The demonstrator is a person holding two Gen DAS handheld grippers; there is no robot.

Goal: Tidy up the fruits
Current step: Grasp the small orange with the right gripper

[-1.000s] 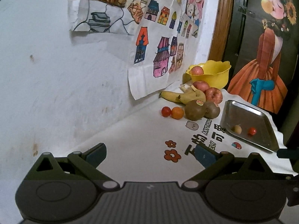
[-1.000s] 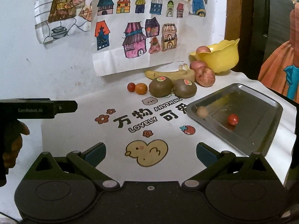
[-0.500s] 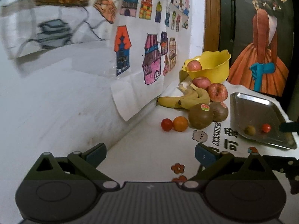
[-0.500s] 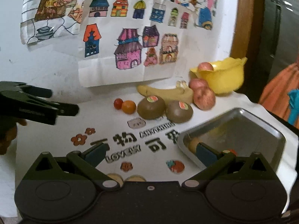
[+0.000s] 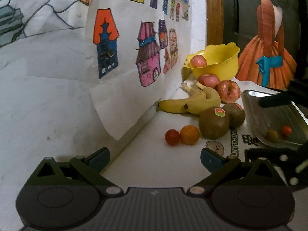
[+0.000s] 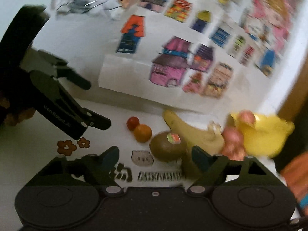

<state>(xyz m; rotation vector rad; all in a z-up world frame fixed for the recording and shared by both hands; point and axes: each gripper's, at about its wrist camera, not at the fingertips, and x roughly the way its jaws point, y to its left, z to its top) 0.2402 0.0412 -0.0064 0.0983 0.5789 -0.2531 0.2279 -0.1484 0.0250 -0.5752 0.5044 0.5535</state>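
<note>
1. My left gripper (image 5: 155,157) hangs spread and empty before a round cherry tomato (image 5: 172,137) and a smooth orange (image 5: 189,135).
2. My right gripper (image 6: 155,156), jaws apart, frames a fuzzy stickered kiwi (image 6: 167,147).
3. Curved bananas (image 5: 189,102) lie beside the scalloped yellow plastic bowl (image 5: 217,65).

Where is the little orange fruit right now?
In the left wrist view, the small round orange fruit sits on the white tablecloth, between the small red tomato and the stickered brown kiwi.

Two dark hand-held grippers

The left gripper (image 5: 155,158) is showing blue pads (image 5: 209,159), a ribbed grey base and pale round screws; the right gripper (image 6: 155,156) is matching it (blurred), while the left's side is bearing faint lettering.
</note>
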